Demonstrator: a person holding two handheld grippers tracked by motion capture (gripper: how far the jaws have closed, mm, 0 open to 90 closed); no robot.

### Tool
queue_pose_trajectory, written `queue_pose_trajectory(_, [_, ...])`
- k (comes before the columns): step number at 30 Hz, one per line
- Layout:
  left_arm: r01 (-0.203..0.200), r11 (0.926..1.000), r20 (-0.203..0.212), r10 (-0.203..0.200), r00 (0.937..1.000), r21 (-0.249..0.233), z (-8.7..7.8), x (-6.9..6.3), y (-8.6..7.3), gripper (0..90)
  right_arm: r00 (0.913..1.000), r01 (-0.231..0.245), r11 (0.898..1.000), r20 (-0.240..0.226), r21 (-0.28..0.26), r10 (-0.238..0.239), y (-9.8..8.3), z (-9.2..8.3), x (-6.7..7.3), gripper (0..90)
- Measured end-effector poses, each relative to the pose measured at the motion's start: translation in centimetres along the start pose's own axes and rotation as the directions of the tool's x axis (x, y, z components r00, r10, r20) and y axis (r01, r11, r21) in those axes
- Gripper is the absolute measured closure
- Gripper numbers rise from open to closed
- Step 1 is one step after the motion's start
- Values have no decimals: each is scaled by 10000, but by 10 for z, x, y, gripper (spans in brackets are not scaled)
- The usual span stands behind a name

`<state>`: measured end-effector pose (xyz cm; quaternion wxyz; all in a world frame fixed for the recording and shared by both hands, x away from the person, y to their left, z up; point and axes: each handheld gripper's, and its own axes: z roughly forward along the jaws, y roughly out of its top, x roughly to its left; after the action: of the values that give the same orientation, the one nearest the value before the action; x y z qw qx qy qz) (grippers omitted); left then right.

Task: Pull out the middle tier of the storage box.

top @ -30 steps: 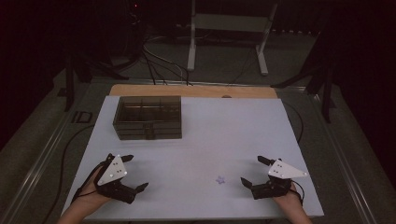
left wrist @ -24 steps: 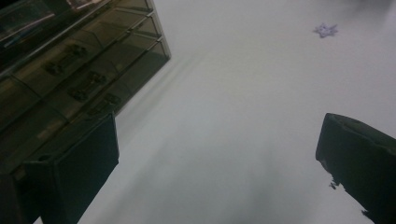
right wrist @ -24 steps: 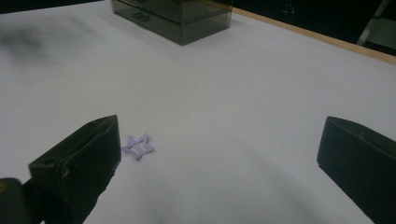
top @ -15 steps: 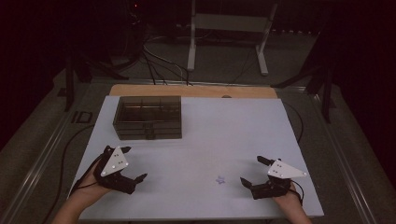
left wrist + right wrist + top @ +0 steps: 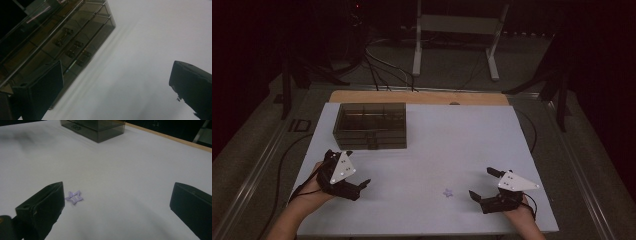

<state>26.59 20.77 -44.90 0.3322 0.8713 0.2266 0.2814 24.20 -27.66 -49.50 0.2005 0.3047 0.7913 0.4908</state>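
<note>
High view: dim room, dark floor with black cables [image 5: 377, 70] trailing toward a pale metal stand [image 5: 452, 30] at the back. White rectangular tabletop [image 5: 452, 135] with a strip of bare wood [image 5: 422, 97] along its far edge. Smoky translucent plastic compartment box [image 5: 370, 125] near the far left corner. Small lilac star-shaped clip [image 5: 447, 192] flat on the white surface near the front, right of centre. Left gripper [image 5: 350, 172] at the front left, just in front of the box, jaws spread and empty. Right gripper [image 5: 482, 184] at the front right, jaws spread wide, the star near its left jaw but apart from it.

Left gripper view: two black jaws wide apart over bare white surface, nothing between them; box [image 5: 57, 40] tilted across the upper left, dividers and small dark items inside.

Right gripper view: jaws released, star [image 5: 74, 197] lying just beside the left jaw, not touching; box [image 5: 95, 127] far off, wooden edge [image 5: 170, 138] beyond.
</note>
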Motion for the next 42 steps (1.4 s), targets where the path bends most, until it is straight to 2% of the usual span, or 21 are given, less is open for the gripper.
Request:
queue_pose_trajectory(4, [-503, 9982, -434, 517, 9977, 327, 7, -2, 3, 0, 10000, 30, 10000, 4, 16, -30, 0, 0, 0, 1])
queue_pose_trajectory(8, [-944, 9942, -885, 987, 9912, 520, 13, -4, 5, 0, 10000, 18, 10000, -5, 49, -18, 0, 1, 0, 1])
queue_pose_trajectory(14, [-1698, 9786, -1544, 1867, 9702, 1160, 24, -8, 9, 0, 10000, 25, 10000, -13, 55, -25, 0, 1, 0, 1])
queue_pose_trajectory(17, [-1864, 9730, -1649, 2078, 9642, 1362, 28, -9, 10, 0, 10000, 14, 10000, -14, 43, -14, 0, 0, 0, 1])
queue_pose_trajectory(19, [-2175, 9607, -1875, 2488, 9502, 1722, 32, -11, 11, 10, 10000, 16, 10000, -21, 53, -16, 0, 0, 0, 1])
queue_pose_trajectory(22, [-2461, 9467, -2151, 2896, 9327, 2077, 37, -13, 11, 12, 10000, 22, 10000, -19, 54, -22, 0, 0, 1, 1])
queue_pose_trajectory(24, [-2574, 9402, -2221, 3061, 9257, 2228, 41, -14, 11, 23, 10000, 40, 10000, -26, 50, -40, 0, 0, 1, 1])
queue_pose_trajectory(25, [-2685, 9346, -2297, 3213, 9187, 2334, 43, -14, 10, 25, 10000, 39, 10000, -42, 53, -39, 0, 0, 1, 1])
queue_pose_trajectory(26, [-2791, 9285, -2274, 3349, 9144, 2448, 44, -14, 10, 26, 10000, 38, 10000, -39, 55, -38, 0, 0, 1, 1])
queue_pose_trajectory(29, [-2928, 9166, -2356, 3585, 9033, 2723, 49, -15, 9, 34, 10000, 23, 10000, -33, 58, -23, 0, 0, 1, 1])
queue_pose_trajectory(30, [-2949, 9152, -2398, 3622, 9007, 2747, 50, -16, 8, 34, 10000, 26, 10000, -31, 64, -26, 0, 0, 1, 1])
queue_pose_trajectory(31, [-3047, 9083, -2402, 3760, 8949, 2866, 52, -16, 8, 38, 10000, 38, 10000, -30, 71, -38, 0, 1, 1, 1])
queue_pose_trajectory(35, [-3454, 8786, -2507, 4342, 8652, 3297, 57, -19, 6, 50, 10000, 35, 9999, -32, 125, -35, -1, 1, 1, 1])
queue_pose_trajectory(36, [-3484, 8767, -2603, 4400, 8595, 3316, 59, -20, 5, 57, 10000, 37, 9999, -31, 120, -37, -1, 1, 1, 1])
queue_pose_trajectory(37, [-3627, 8654, -2639, 4606, 8475, 3456, 61, -21, 4, 66, 10000, 37, 9999, -33, 107, -36, -1, 1, 1, 1])
queue_pose_trajectory(39, [-3689, 8634, -2810, 4696, 8370, 3442, 64, -23, 2, 80, 10000, 40, 9999, -31, 113, -40, -1, 1, 1, 1])
queue_pose_trajectory(40, [-3747, 8589, -2873, 4788, 8296, 3492, 66, -23, 2, 86, 10000, 35, 9999, -33, 119, -35, -1, 1, 1, 1])
queue_pose_trajectory(41, [-3834, 8499, -2858, 4924, 8221, 3615, 66, -24, 2, 89, 10000, 31, 9999, -39, 119, -31, -1, 1, 1, 1])
queue_pose_trajectory(42, [-3893, 8452, -2886, 5009, 8159, 3663, 68, -24, 1, 95, 10000, 27, 9999, -35, 121, -27, -1, 1, 1, 1])
